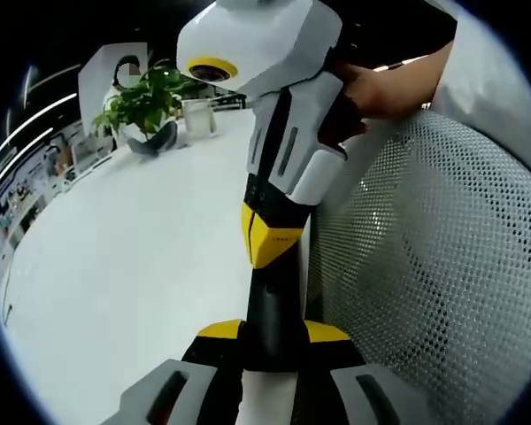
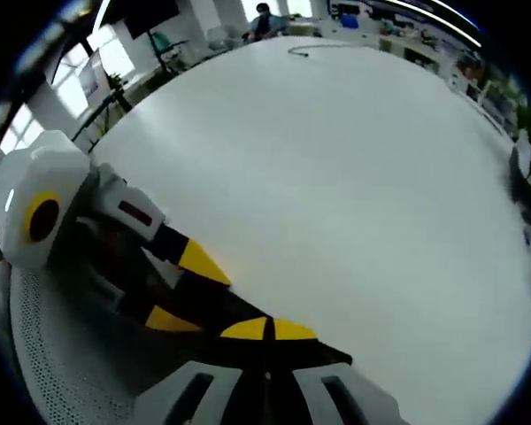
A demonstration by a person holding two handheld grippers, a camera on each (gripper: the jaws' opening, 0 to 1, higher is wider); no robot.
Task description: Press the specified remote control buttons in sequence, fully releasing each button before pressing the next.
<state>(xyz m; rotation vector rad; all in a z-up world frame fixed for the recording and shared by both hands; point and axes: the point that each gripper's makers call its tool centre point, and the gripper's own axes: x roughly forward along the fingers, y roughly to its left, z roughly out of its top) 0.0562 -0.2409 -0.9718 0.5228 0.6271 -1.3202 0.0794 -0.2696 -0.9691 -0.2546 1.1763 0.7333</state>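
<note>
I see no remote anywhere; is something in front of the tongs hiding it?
No remote is visible. The right tongs lie between the left tongs, beside a mesh chair back, over the white table.

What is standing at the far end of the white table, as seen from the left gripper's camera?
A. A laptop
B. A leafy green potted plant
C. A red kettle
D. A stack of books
B: a leafy green plant stands at the far edge of the white table, next to a pale cup-like container.
</note>
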